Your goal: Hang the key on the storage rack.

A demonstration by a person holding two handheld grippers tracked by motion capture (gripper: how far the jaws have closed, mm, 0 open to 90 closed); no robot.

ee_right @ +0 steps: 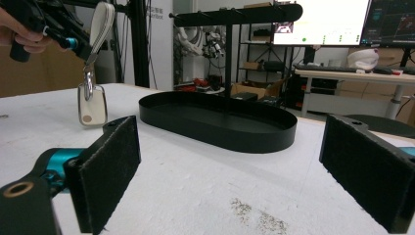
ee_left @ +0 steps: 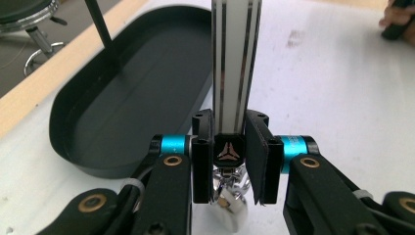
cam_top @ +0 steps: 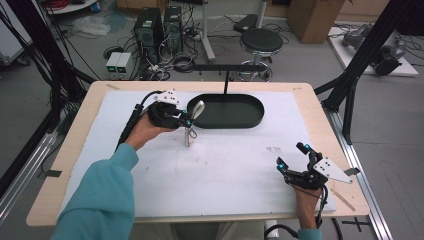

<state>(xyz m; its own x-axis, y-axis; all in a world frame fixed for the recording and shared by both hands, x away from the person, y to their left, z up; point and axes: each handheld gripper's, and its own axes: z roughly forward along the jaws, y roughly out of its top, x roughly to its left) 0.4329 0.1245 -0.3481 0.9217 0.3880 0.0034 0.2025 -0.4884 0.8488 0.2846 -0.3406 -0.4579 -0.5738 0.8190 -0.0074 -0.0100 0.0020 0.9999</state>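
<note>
My left gripper [cam_top: 188, 121] clamped on key fob strap [ee_left: 234, 63] — light, floppy, fob [ee_right: 92, 108] dangling below. Hold at strap; right gripper [cam_top: 291, 157] wide open, empty.

open white mat [cam_top: 225, 165] between both hands, black tray [cam_top: 227, 111] and its upright stand [cam_top: 226, 80] blocking the far side

We see even, bright indoor light, soft faint shadows on the white mat [cam_top: 225, 165], our gripper views slightly soft up close, a glowing overexposed monitor [ee_right: 323, 19], mild blur throughout
</note>
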